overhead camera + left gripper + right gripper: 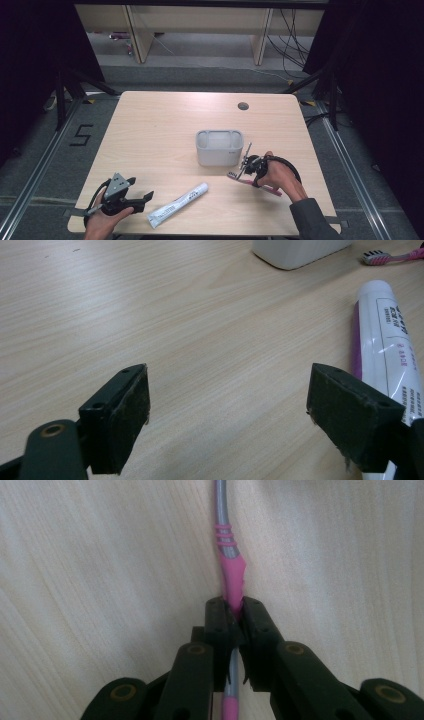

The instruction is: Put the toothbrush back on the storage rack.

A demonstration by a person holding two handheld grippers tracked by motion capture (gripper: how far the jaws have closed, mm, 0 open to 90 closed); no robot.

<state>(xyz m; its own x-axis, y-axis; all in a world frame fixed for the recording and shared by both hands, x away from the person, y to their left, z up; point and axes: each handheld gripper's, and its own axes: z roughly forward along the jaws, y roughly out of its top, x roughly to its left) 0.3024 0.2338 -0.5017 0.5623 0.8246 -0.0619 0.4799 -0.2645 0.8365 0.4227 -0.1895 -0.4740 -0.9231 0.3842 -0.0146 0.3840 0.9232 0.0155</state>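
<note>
A pink and grey toothbrush (240, 178) lies on the wooden table just in front of a white rectangular holder (219, 147). My right gripper (248, 169) points down at it, and its jaws are shut on the pink part of the toothbrush handle (233, 580). A white and purple toothpaste tube (177, 204) lies near the front edge. My left gripper (145, 197) rests low at the front left, open and holding nothing, with the toothpaste tube (387, 340) just to its right. The toothbrush head (376, 258) and the holder (297, 250) show farther off in the left gripper view.
The table (165, 125) has a round cable hole (243, 106) near its far right corner. Dark stands and cables stand on the floor around the table. Wooden furniture legs stand beyond the far edge.
</note>
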